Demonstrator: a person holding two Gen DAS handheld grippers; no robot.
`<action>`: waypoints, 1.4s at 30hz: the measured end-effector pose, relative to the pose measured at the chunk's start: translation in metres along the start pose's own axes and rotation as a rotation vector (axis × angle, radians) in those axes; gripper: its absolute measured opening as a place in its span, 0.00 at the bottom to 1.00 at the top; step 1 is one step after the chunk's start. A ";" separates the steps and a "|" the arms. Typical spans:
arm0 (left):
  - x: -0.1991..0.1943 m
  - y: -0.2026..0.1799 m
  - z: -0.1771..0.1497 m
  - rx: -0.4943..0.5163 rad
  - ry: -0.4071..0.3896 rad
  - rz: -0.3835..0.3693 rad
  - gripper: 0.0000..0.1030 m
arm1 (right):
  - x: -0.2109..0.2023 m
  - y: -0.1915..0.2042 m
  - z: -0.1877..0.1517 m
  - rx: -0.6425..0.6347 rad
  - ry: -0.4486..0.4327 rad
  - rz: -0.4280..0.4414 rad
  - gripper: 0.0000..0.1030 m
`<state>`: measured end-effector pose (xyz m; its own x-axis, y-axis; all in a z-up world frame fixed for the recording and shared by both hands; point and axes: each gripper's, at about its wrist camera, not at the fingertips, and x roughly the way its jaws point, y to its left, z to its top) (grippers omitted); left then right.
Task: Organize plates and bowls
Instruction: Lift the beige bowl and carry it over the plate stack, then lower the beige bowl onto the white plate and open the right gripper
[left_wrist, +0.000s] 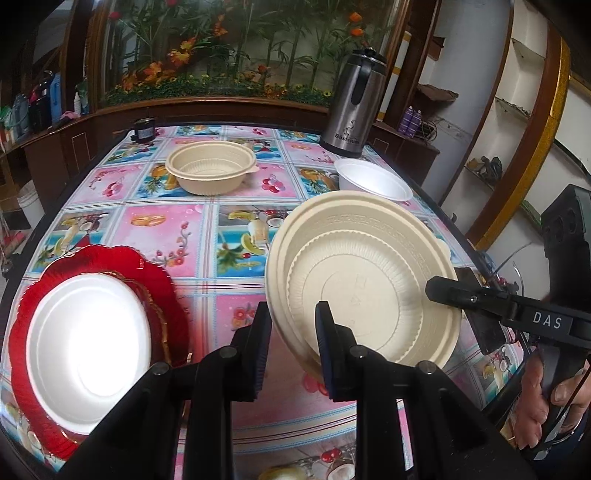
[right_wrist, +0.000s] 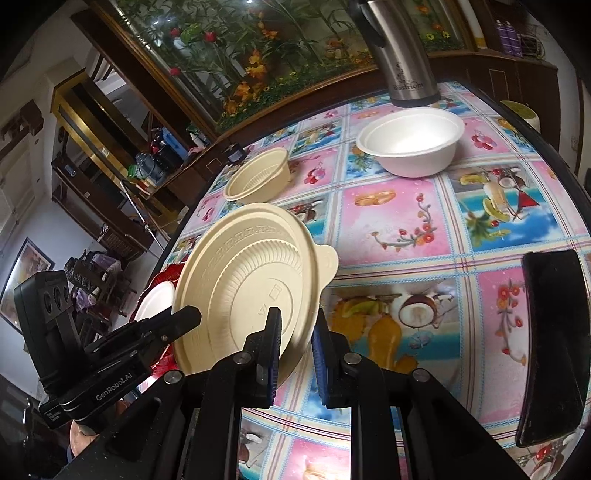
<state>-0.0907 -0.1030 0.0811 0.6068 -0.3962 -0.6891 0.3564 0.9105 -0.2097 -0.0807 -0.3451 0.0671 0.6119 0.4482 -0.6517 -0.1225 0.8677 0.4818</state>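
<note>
Both grippers, left (left_wrist: 291, 325) and right (right_wrist: 295, 332), have fingers clamped on a tilted beige plate (left_wrist: 362, 280) above the flowery tabletop (left_wrist: 207, 229), near a fish tank (left_wrist: 236, 48).

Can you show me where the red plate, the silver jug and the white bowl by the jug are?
Red plate (left_wrist: 168, 295), left wrist view, on its scalloped right rim.
Silver jug (left_wrist: 349, 114), left wrist view, on its steel body.
White bowl (right_wrist: 413, 142), right wrist view, on its inside bottom.

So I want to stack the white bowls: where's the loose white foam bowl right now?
The white foam bowl stands on the table's far right side, just in front of the steel thermos, apart from the beige bowl.
</note>
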 end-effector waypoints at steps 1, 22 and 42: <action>-0.002 0.002 -0.001 -0.004 -0.004 0.004 0.24 | 0.001 0.005 0.001 -0.010 0.002 0.006 0.18; -0.085 0.120 -0.018 -0.231 -0.141 0.174 0.30 | 0.086 0.126 0.004 -0.167 0.163 0.184 0.18; -0.088 0.172 -0.036 -0.329 -0.119 0.210 0.30 | 0.140 0.168 -0.003 -0.181 0.266 0.208 0.18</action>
<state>-0.1084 0.0929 0.0807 0.7272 -0.1909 -0.6594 -0.0186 0.9547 -0.2969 -0.0179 -0.1357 0.0555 0.3380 0.6380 -0.6919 -0.3731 0.7658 0.5238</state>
